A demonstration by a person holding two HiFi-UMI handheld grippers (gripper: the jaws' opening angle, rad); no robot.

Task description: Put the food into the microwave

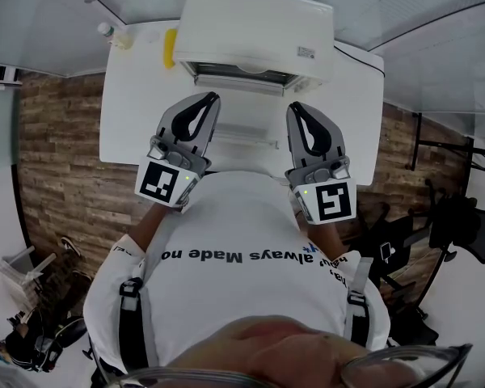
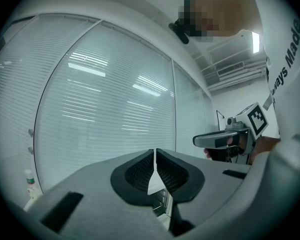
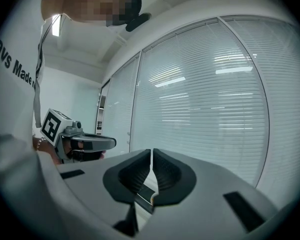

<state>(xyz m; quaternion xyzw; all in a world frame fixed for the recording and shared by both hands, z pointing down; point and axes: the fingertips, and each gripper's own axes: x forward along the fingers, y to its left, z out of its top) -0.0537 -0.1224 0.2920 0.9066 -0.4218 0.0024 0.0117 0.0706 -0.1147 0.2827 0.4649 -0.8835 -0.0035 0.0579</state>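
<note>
Microwave: a white box (image 1: 259, 23) that we see from above, standing at the far end of the white desk (image 1: 137, 111), front towards us.
Microwave front: a dark slot shows under its top edge; we cannot tell whether the door is open.
Food: possibly the yellow piece (image 1: 170, 47), on the desk just beside the microwave's left side.

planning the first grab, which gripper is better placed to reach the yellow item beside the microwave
Left, probably. The yellow item lies left of the microwave, on the side of the left gripper; the right gripper would have to cross over. Both are shut.
</note>
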